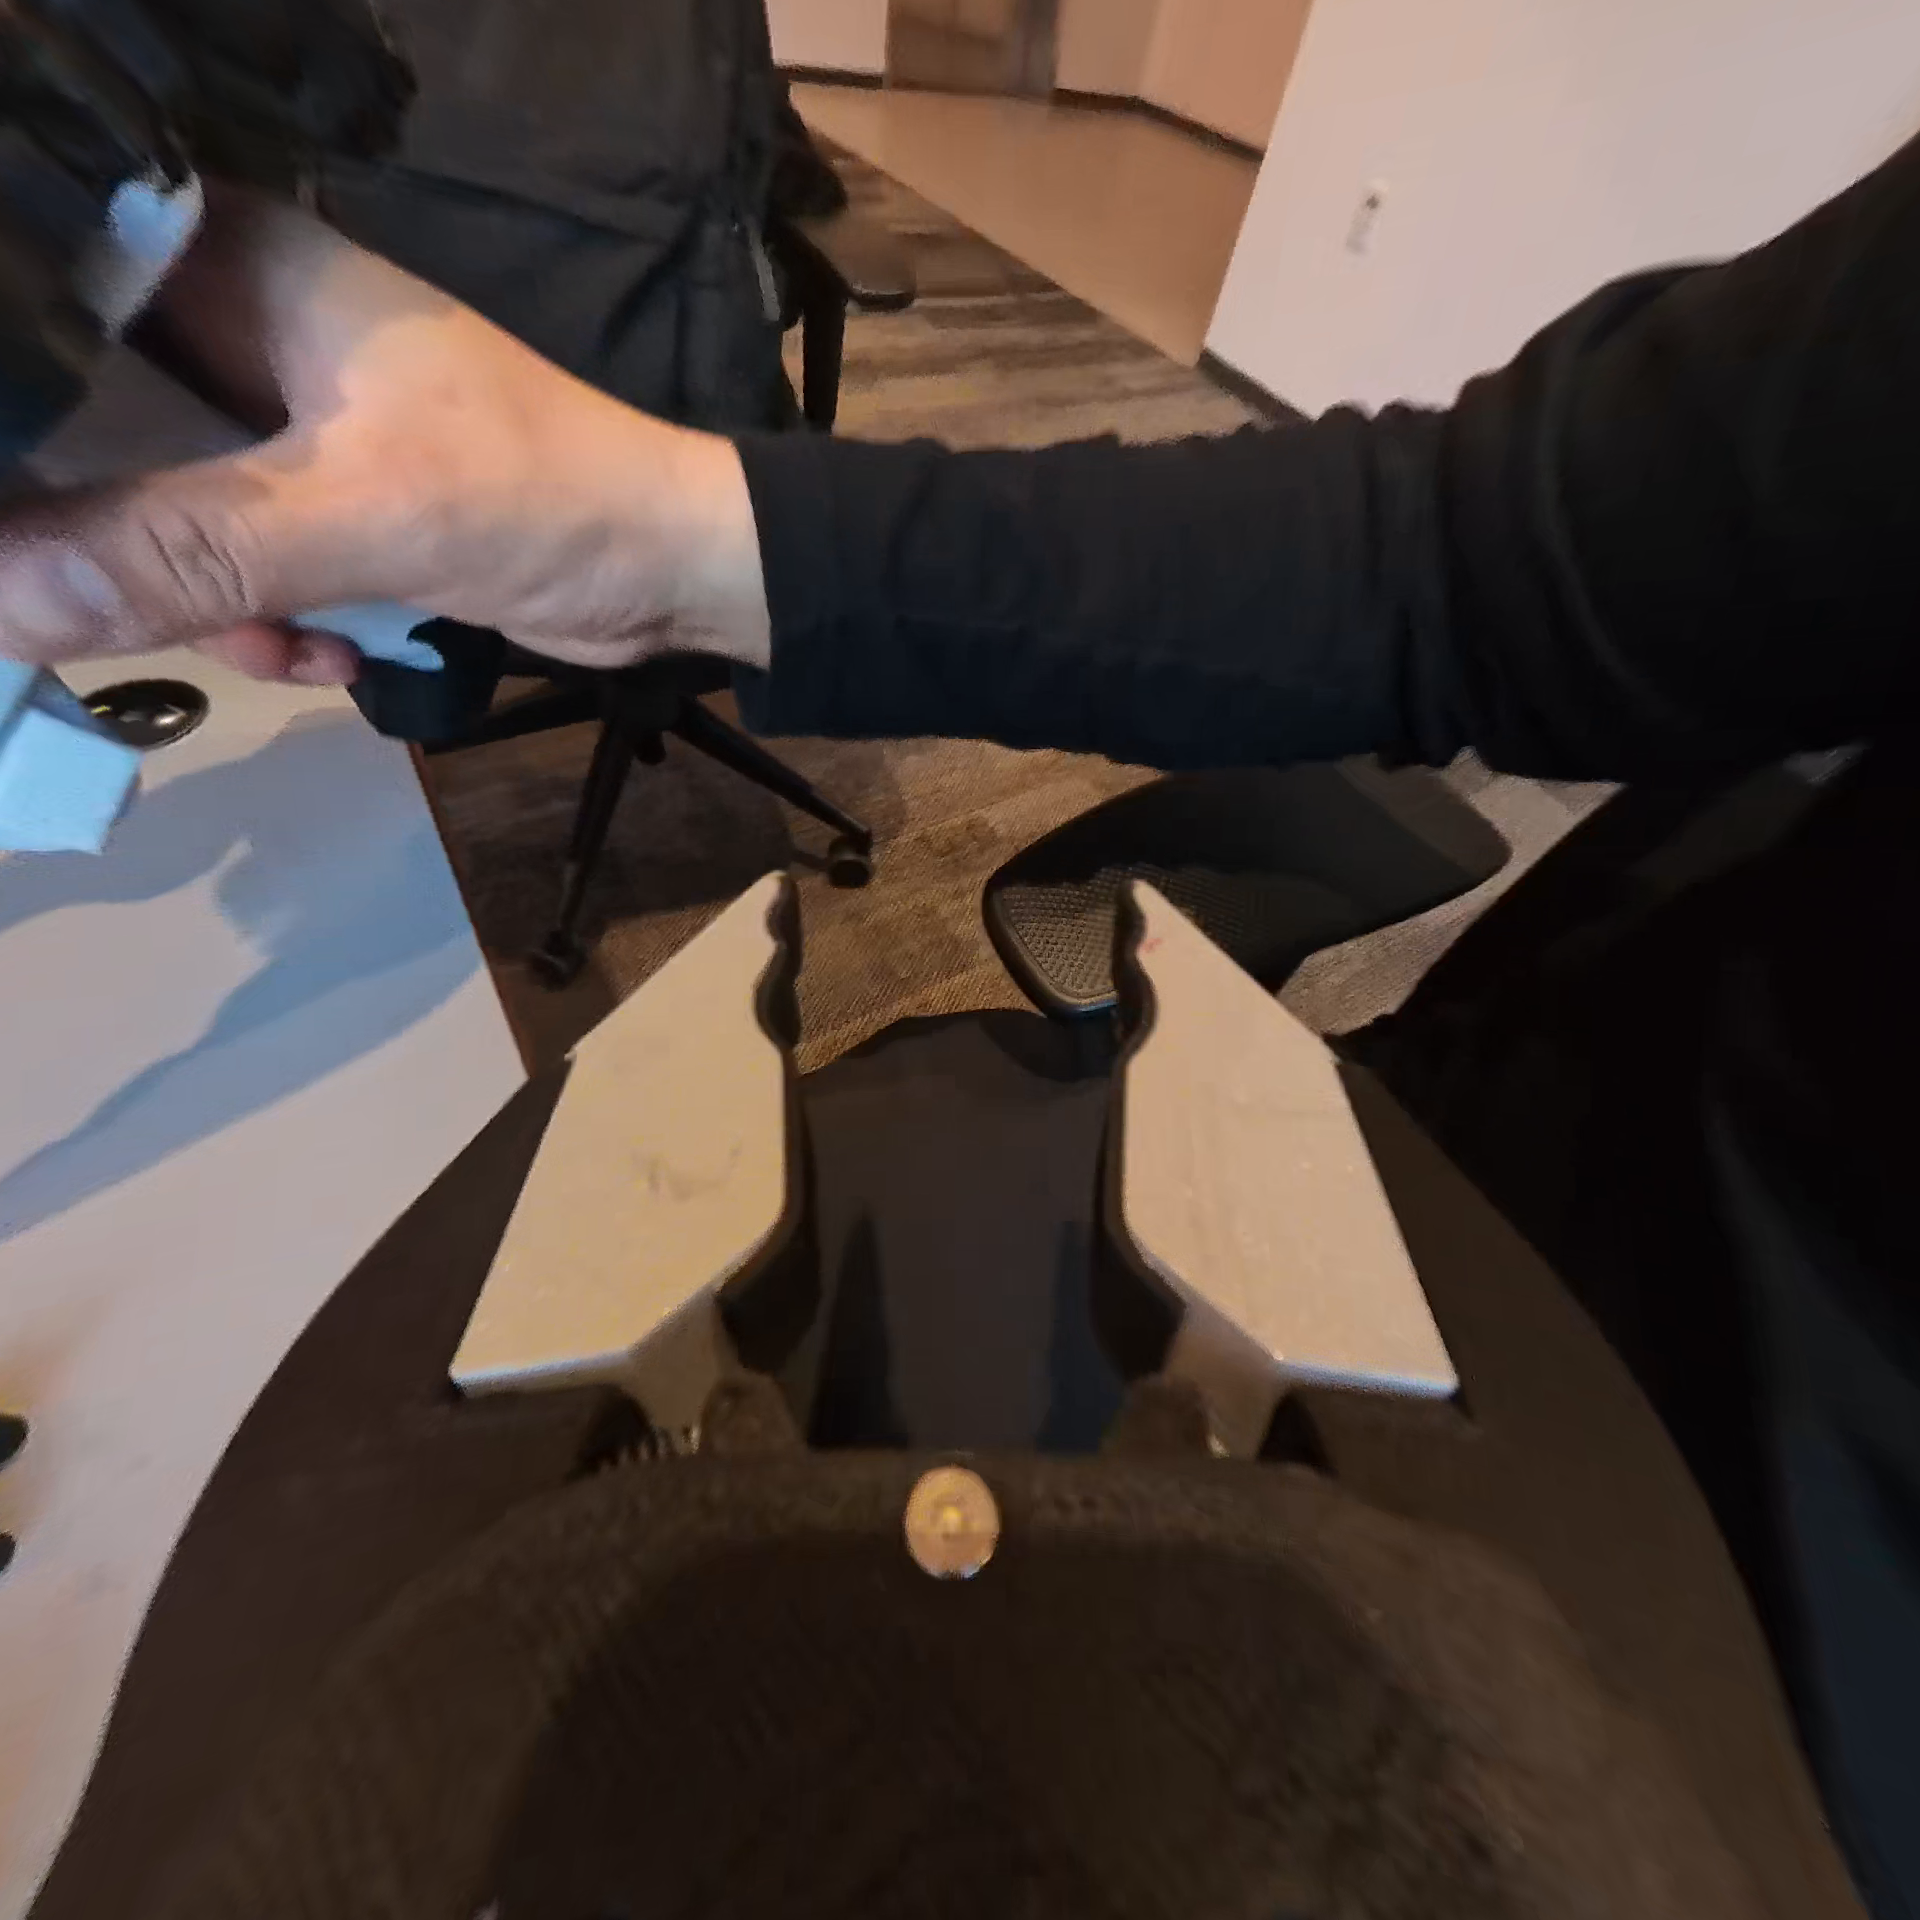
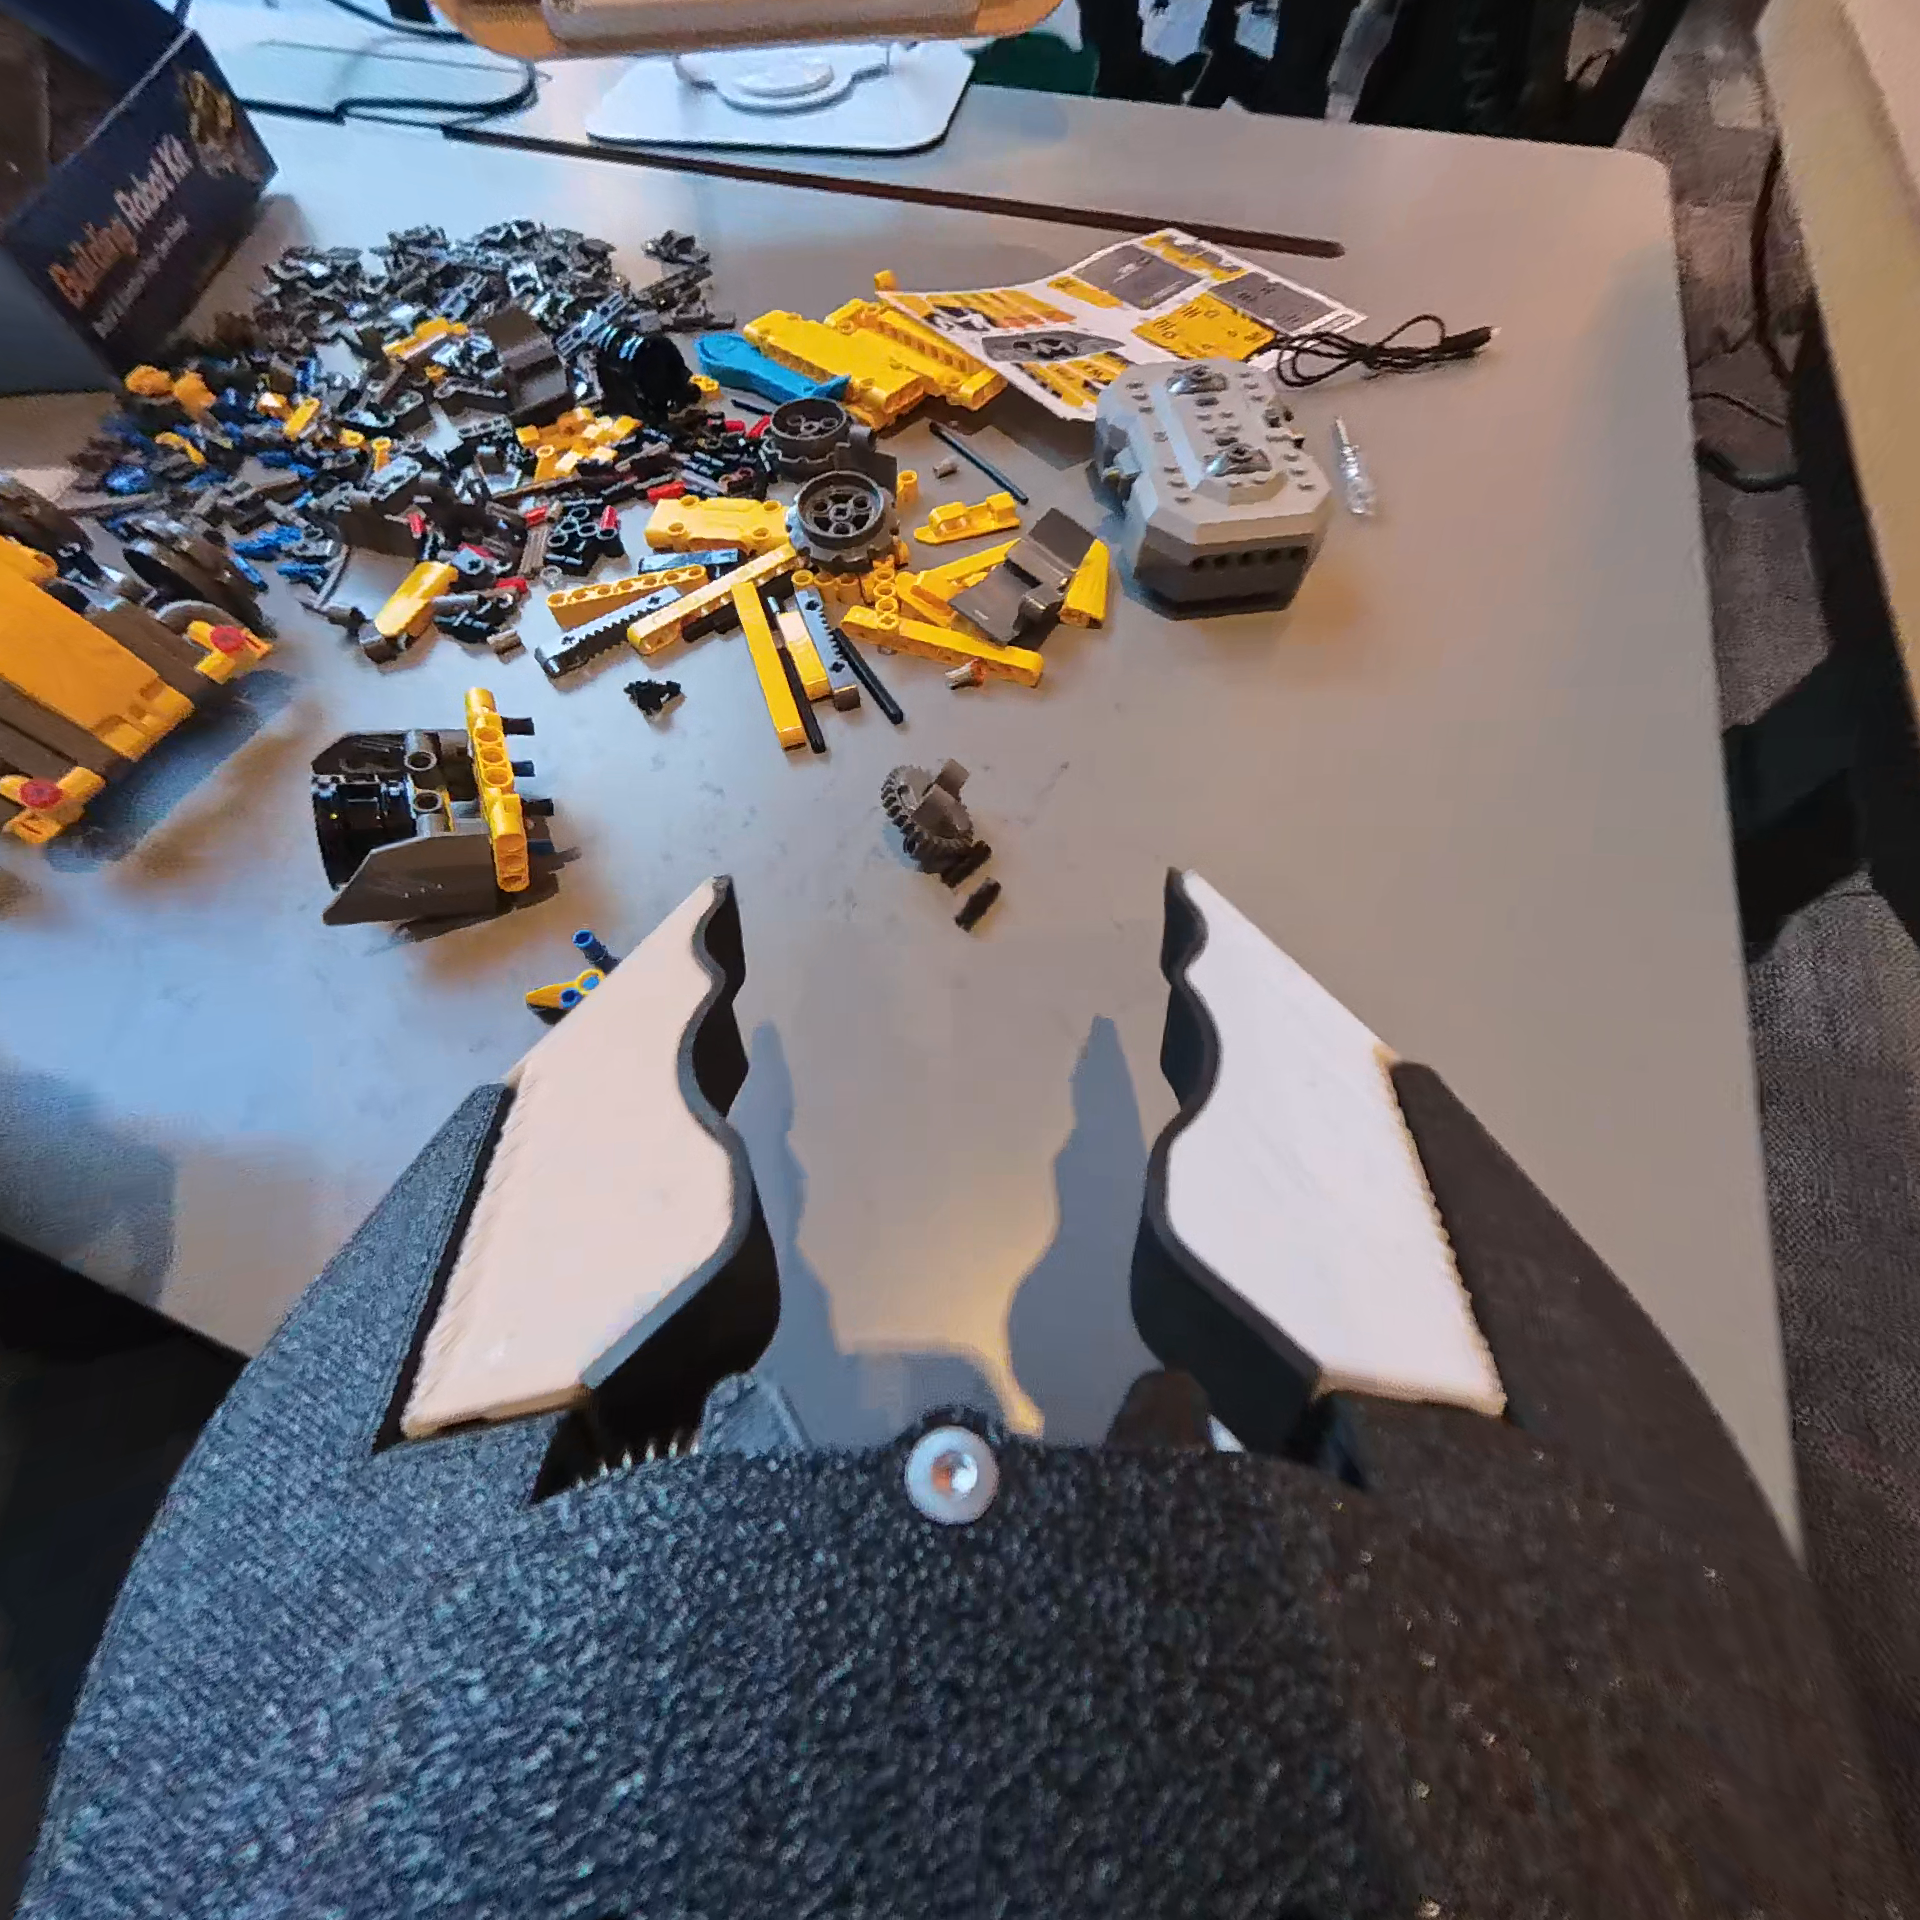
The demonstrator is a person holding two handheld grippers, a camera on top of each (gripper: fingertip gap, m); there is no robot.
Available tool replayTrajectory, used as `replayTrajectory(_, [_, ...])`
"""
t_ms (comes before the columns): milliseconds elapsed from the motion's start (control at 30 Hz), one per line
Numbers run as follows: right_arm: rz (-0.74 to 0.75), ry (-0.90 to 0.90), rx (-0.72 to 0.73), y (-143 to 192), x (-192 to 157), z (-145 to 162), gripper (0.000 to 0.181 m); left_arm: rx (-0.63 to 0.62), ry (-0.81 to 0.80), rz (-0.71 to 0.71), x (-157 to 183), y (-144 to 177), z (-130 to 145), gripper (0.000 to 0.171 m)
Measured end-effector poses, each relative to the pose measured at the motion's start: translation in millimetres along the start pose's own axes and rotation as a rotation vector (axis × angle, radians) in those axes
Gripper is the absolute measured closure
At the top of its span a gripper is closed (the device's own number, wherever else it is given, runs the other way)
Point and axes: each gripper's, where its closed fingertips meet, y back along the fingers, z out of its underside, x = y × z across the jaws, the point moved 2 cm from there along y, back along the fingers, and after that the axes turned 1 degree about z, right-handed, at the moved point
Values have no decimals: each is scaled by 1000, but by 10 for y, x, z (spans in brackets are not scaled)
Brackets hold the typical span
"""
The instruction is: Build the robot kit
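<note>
My right gripper [image 2: 945, 883] is open and empty above a grey table [image 2: 1351, 831]. Just ahead of its tips lie a dark grey gear cluster [image 2: 930, 808] and a small black pin [image 2: 977, 902]. To the left stands a black, grey and yellow sub-assembly [image 2: 436, 821], with a small yellow and blue piece [image 2: 571, 987] by my left finger. My left gripper [image 1: 956, 894] is open and empty, off the table's side, over carpet and a black chair armrest [image 1: 1060, 951]. A person's hand [image 1: 416, 520] in a black sleeve crosses above it and grips the other gripper's body.
A heap of yellow, black and blue building pieces [image 2: 582, 457] covers the table's middle. A grey motor block [image 2: 1205, 478], a printed sheet [image 2: 1122, 301], a black cable [image 2: 1371, 343], a dark box [image 2: 125, 208] and a part-built yellow vehicle [image 2: 83, 686] stand around. Office chairs [image 1: 644, 748] stand on the carpet. Measured from the fingertips, the small black pin [image 2: 977, 902] is 7 cm or so from the right gripper and 25 cm from the left.
</note>
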Motion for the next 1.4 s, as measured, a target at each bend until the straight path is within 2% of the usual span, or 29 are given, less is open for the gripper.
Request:
replayTrajectory(100, [-18, 13, -10, -159, -50, 35, 103, 67, 33, 61, -30, 143, -27, 113])
replayTrajectory(200, [-46, -3, 0, -287, -100, 14, 106, 77, 17, 25, -143, 231, -23, 112])
replayTrajectory(300, [-55, -1, -2, -385, -137, 14, 111, 140, 17, 15, -171, 302, -133, 115])
replayTrajectory(667, [-82, -1, -45, -515, -158, 47, 120, 99, -34, -65, -295, 299, -70, 116])
replayTrajectory(800, [-80, 13, -57, -550, -177, 53, 120, 99, 2, -79, -332, 299, -67, 118])
replayTrajectory(1067, [-108, 12, -24, -532, -207, 11, 125, 41, 24, -215, -462, 232, 23, 124])
replayTrajectory(1167, [-126, 13, -22, -527, -226, 8, 126, 100, 24, -269, -486, 253, -44, 134])
replayTrajectory(1233, [-134, 14, -21, -525, -235, 7, 126, 147, 4, -321, -507, 316, -90, 134])
replayTrajectory(1300, [-144, 10, -12, -515, -239, -3, 126, 209, -1, -430, -555, 463, -123, 134])
replayTrajectory(1367, [-164, -4, 5, -494, -244, -22, 126, 241, 75, -536, -561, 647, -81, 136])
replayTrajectory(1400, [-180, -13, 14, -481, -249, -33, 126, 240, 113, -538, -505, 692, -45, 134])
